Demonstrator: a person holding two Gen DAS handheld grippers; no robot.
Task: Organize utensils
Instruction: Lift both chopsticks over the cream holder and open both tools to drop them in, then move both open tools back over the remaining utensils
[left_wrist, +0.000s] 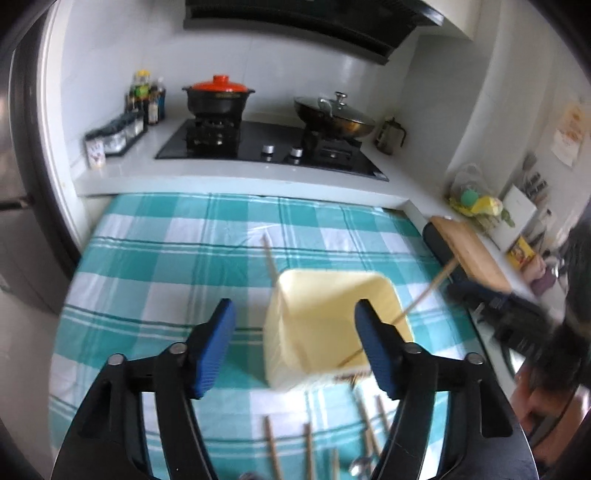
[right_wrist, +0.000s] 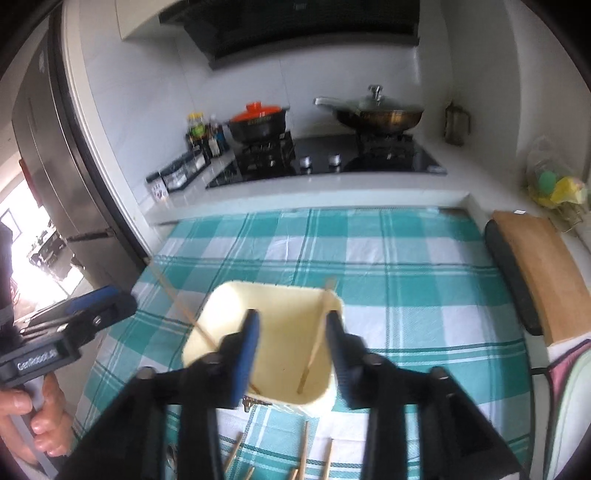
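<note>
A cream square utensil holder (left_wrist: 332, 325) (right_wrist: 266, 343) stands on the teal checked cloth (left_wrist: 166, 266) (right_wrist: 406, 280). Two wooden chopsticks lean inside it, one to each side (right_wrist: 317, 339) (right_wrist: 184, 306). Several more chopsticks (left_wrist: 271, 446) (right_wrist: 304, 450) and a metal spoon (left_wrist: 360, 467) lie on the cloth in front of it. My left gripper (left_wrist: 295, 325) is open and empty, just in front of the holder; it also shows at the left of the right wrist view (right_wrist: 92, 310). My right gripper (right_wrist: 291, 332) is open and empty over the holder's mouth.
A white counter with a black gas hob (left_wrist: 266, 147) runs behind the cloth, with a red-lidded pot (left_wrist: 218, 96), a lidded wok (left_wrist: 332, 114) and condiment bottles (left_wrist: 144, 96). A wooden cutting board (right_wrist: 543, 273) lies at the right. A steel fridge (right_wrist: 55, 147) stands at the left.
</note>
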